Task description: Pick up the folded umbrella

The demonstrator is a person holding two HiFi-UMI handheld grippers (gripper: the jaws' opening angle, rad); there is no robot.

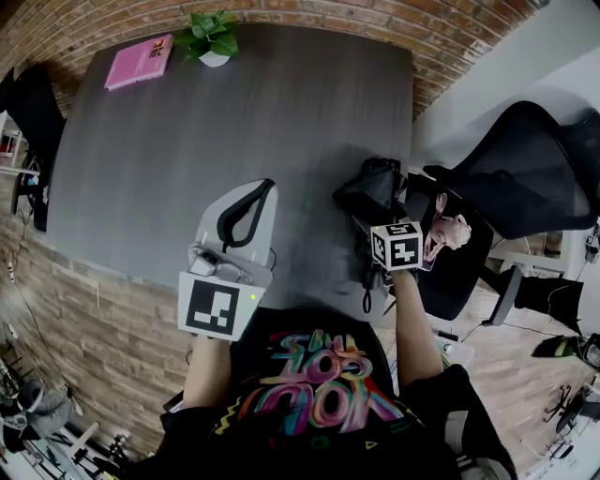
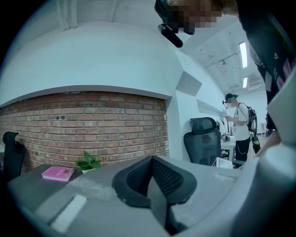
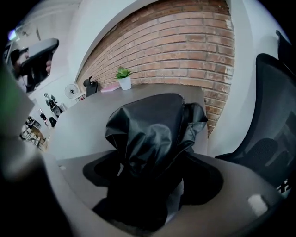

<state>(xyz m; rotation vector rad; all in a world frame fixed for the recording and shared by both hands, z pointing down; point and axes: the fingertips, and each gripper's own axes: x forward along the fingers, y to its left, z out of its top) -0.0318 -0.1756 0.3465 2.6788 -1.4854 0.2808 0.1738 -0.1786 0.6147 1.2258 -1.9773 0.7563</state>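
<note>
The folded umbrella (image 1: 373, 190) is a crumpled black bundle at the right edge of the grey table (image 1: 234, 122), near its front corner. My right gripper (image 1: 380, 225) points steeply down at it from the near side. In the right gripper view the umbrella (image 3: 152, 125) fills the space between the jaws of the right gripper (image 3: 152, 185), which stand wide apart; I see no pad pressing on the fabric. My left gripper (image 1: 261, 187) hovers over the table's front edge, well left of the umbrella. Seen in its own view, the left gripper (image 2: 150, 162) is shut on nothing.
A potted plant (image 1: 211, 37) and a pink book (image 1: 139, 61) sit at the table's far left. A black office chair (image 1: 534, 178) stands right of the table beside the umbrella. A brick wall (image 1: 375, 19) runs behind. A person (image 2: 240, 129) stands in the background.
</note>
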